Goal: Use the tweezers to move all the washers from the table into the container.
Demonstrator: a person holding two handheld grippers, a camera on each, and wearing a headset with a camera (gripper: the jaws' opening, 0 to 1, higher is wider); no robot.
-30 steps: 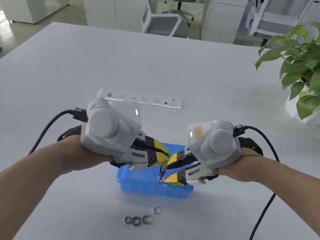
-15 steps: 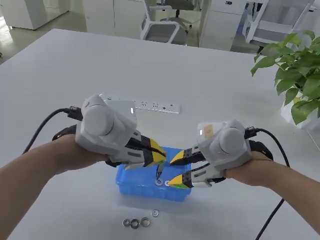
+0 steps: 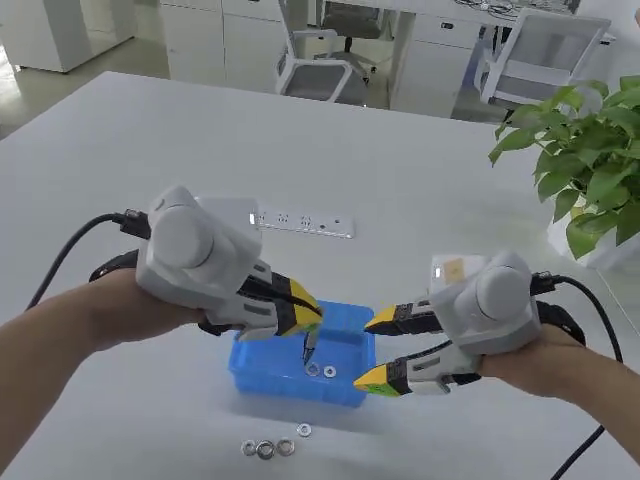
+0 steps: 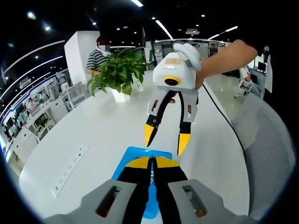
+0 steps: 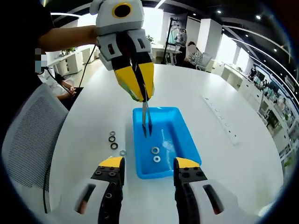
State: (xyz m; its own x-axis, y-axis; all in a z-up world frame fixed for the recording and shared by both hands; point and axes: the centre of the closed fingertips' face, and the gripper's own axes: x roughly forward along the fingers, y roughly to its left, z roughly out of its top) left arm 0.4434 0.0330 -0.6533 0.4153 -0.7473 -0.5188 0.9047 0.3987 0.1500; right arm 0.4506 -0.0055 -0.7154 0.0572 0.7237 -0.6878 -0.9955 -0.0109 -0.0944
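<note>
Mid drop-off: left tool (image 3: 308,312) clamps slim metal tweezers (image 5: 146,119) over blue plastic container (image 3: 250,368); right tool (image 3: 367,351) gapes; next, pinch the steel washers (image 3: 266,449) lying on the bench.

place: open-plan office | signs: long white table (image 3: 420,170); desk chairs (image 3: 318,72) and white cabinets (image 3: 215,40) beyond its far edge; potted plant (image 3: 590,160) near its right edge; power strip (image 3: 300,221); ceiling light strips (image 4: 164,30)

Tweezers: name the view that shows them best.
Right gripper view: the tweezers hang full length from the left gripper above the blue container. The head view shows them small and partly hidden; the left gripper view, a sliver between its fingers.
</note>
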